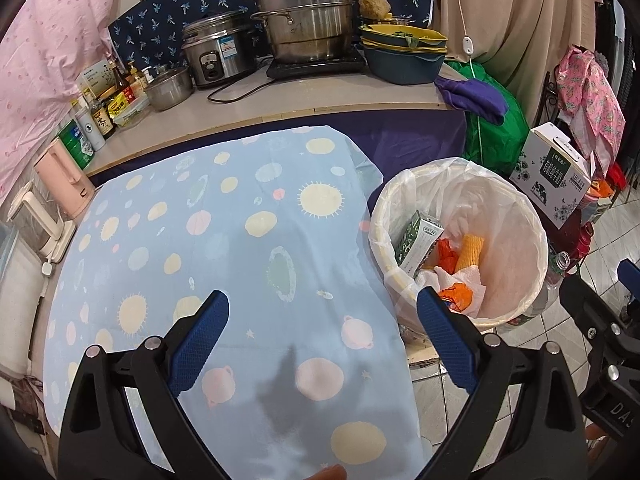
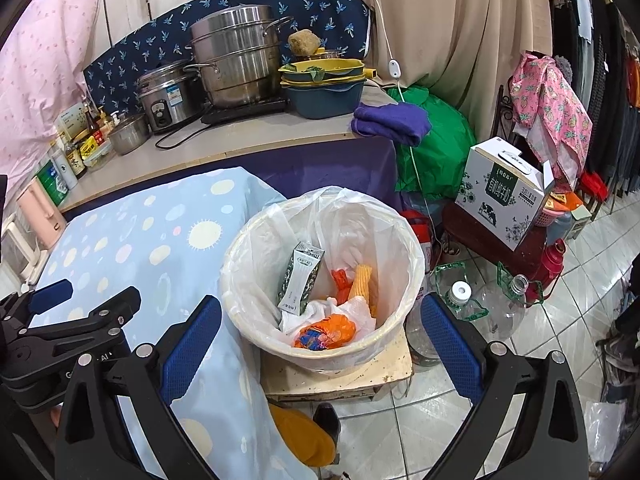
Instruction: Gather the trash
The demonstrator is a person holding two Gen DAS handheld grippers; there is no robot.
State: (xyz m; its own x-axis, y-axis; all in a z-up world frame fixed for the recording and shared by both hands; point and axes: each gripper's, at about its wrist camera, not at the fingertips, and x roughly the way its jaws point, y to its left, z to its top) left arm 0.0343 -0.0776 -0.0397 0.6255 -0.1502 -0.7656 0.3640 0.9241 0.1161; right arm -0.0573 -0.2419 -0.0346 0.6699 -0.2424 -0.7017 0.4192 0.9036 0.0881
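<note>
Both tools are hanging wide open and holding nothing: the left tool [image 1: 322, 320] over the desk [image 1: 240, 220], the right tool [image 2: 320, 320] over the bin [image 2: 240, 320]. The trash [image 2: 324, 332] is lying in the bin. I think collecting is nearly finishing; next, looking for more.

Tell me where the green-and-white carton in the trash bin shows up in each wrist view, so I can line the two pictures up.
Left wrist: the carton leans against the left inner wall of the lined bin, right of centre in the picture.
Right wrist: the carton stands tilted in the bin's left half, near the picture's centre.
Shared landmark: the stacked steel steamer pot on the counter behind, upper middle in both views.
</note>
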